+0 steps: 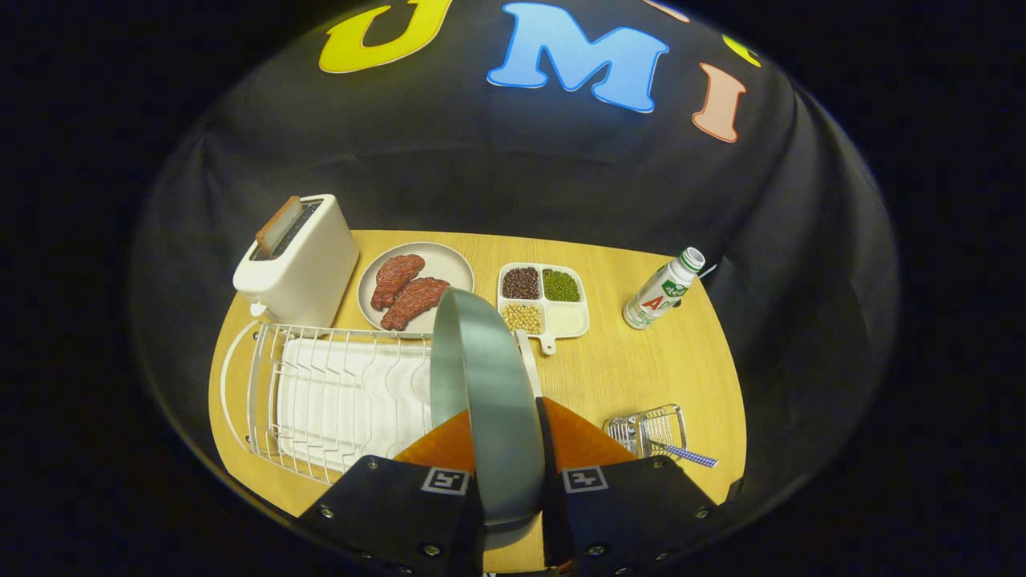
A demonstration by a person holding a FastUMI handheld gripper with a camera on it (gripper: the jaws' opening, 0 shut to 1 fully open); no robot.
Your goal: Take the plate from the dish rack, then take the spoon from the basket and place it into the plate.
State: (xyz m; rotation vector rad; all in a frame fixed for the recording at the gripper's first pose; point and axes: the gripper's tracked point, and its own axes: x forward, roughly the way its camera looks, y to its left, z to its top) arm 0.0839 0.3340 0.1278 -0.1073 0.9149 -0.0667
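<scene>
Gripper (pixel 513 449) at the bottom centre of the frame is clamped on the plate (pixel 485 401): both fingers press its faces, and I hold it on edge, rim up, so it rises through the middle of the picture. It is clear of the rack (pixel 337 393), which sits lower left with its wires bare, beside the toaster (pixel 296 260) at upper left. So the lift looks done, and the step in hand, as I judge it, is setting the plate down flat on the table (pixel 625 377). I would pick the bare wood right of centre, between the divided tray (pixel 545 300) and the basket (pixel 648 429) at lower right, where the spoon (pixel 685 454) lies with its handle poking out. To do it well I should tip the plate level before lowering, keep its rim off the tray's handle and the meat dish (pixel 417 284), and let go only once it rests. The bottle (pixel 664 288) at upper right stands well apart.
</scene>
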